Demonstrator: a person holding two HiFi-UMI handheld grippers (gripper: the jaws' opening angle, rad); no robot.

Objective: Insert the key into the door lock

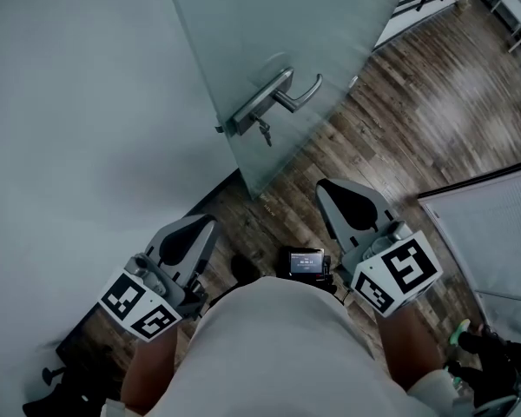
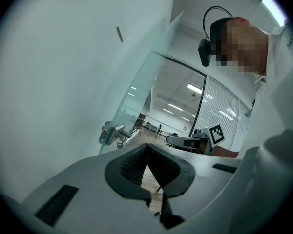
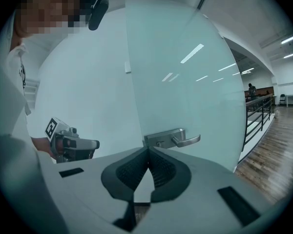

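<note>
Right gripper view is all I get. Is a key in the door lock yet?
Observer: Yes, it looks so. In the head view a key hangs from the lock below the door handle.
Operator: Are my left tongs open?
Observer: No. The left gripper view shows the left gripper with its tongs shut.
Operator: Is it near the door?
Observer: Not touching. In the head view it sits low, well apart from the handle.
</note>
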